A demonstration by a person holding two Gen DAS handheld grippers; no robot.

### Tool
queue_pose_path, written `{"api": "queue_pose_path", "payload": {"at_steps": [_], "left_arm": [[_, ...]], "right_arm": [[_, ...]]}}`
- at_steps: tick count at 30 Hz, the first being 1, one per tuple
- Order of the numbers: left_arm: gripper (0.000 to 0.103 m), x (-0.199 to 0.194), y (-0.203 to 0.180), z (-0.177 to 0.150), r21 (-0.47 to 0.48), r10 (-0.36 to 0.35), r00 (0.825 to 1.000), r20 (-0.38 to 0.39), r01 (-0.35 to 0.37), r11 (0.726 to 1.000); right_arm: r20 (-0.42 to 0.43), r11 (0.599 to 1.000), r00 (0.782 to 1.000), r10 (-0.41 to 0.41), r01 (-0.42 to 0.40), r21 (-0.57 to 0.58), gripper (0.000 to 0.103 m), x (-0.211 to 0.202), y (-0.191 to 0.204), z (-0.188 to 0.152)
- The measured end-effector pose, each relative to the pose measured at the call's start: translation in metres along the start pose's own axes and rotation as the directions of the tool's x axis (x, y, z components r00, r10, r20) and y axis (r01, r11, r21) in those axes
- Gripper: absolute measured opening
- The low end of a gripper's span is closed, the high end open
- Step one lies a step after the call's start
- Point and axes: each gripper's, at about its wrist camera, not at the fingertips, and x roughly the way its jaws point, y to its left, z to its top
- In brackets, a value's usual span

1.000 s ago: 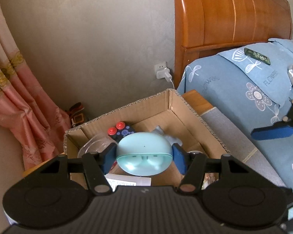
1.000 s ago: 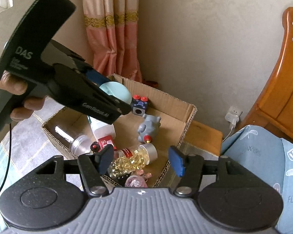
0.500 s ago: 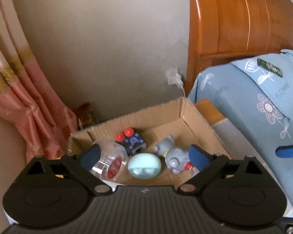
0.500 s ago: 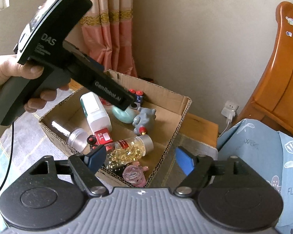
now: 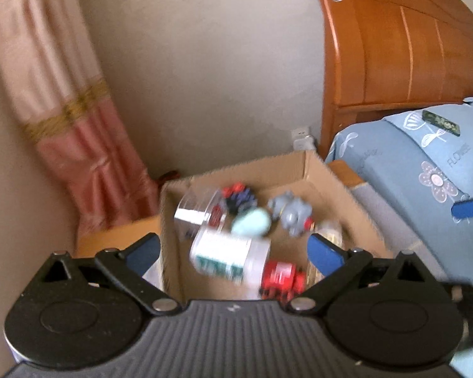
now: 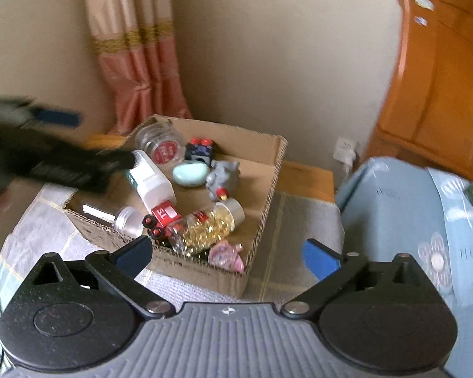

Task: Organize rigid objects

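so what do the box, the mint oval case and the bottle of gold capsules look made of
Box: corrugated cardboard, matte brown, fluted cut edges. Mint oval case: probably smooth plastic, with a soft sheen. Capsule bottle: clear plastic or glass, contents visible, silvery cap.

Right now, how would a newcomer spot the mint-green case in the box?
Find the open cardboard box beside the bed. Near its middle lies the mint-green case, between the white bottle and the grey toy figure. It is the only smooth, pale green, pebble-shaped thing there.
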Motion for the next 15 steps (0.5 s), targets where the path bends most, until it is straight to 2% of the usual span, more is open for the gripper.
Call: {"api": "queue_pose_path", "payload": {"at_steps": [5, 8, 12, 15], "left_arm": [[0.099, -0.024, -0.001, -0.053, -0.053, 0.057, 0.997, -0.059, -0.06, 0.997], [0.099, -0.035, 0.001, -0.08, -0.121, 0.071, 0.994, -0.086, -0.081, 0.989], [0.099, -0.049, 0.002, -0.103, -0.202, 0.07, 0.991, -0.115, -0.092, 0.975], [0.099, -0.059, -0.002, -0.111, -0.2, 0.095, 0.988, -0.125, -0.118, 0.973]], "right_arm": [[-0.047, 0.993, 0.997, -0.055, 0.06, 0.105, 0.103, 0.003, 0.01, -0.028], [-0.07, 0.988, 0.992, -0.107, 0.114, 0.109, 0.103, 0.004, 0.025, -0.047], [-0.095, 0.977, 0.986, -0.136, 0.149, 0.153, 0.103, -0.001, 0.038, -0.071], [-0.11, 0.972, 0.986, -0.125, 0.144, 0.184, 0.103, -0.008, 0.043, -0.083]]}}
